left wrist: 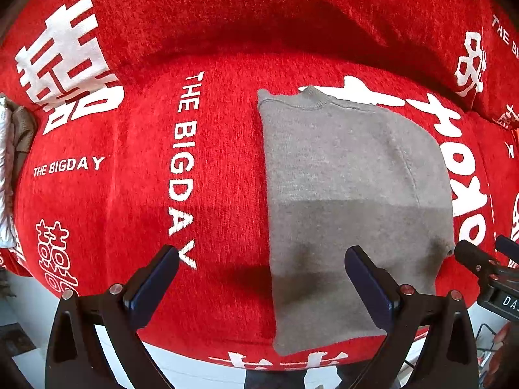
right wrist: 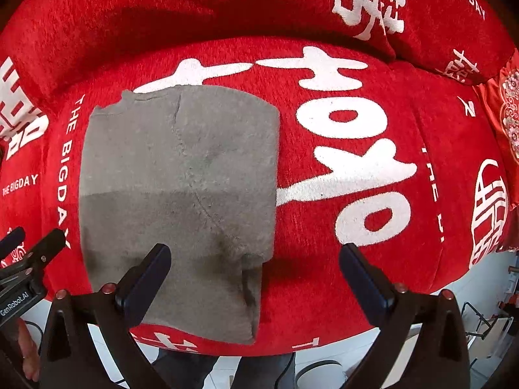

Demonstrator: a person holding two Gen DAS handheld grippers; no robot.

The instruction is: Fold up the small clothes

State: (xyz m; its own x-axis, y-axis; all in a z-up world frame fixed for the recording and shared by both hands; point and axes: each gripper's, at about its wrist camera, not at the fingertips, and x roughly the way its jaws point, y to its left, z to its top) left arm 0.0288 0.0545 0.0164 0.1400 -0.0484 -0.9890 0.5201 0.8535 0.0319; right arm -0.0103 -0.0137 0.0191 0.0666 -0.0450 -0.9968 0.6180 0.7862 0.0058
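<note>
I see the folded grey sweater (left wrist: 353,201) lying flat on the red sofa cover (left wrist: 136,149). My left gripper (left wrist: 261,287) and right gripper (right wrist: 254,278) both hang wide and empty above the sweater's near edge. Only my right view shows an embroidered cushion (right wrist: 506,120) far right of the sweater.

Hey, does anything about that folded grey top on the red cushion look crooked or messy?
Mostly tidy. The grey top lies flat on the red cushion cover, but its near right corner is stepped and rumpled, with a layer gaping at the edge. The neckline end is also uneven. No spills or tears show.
</note>
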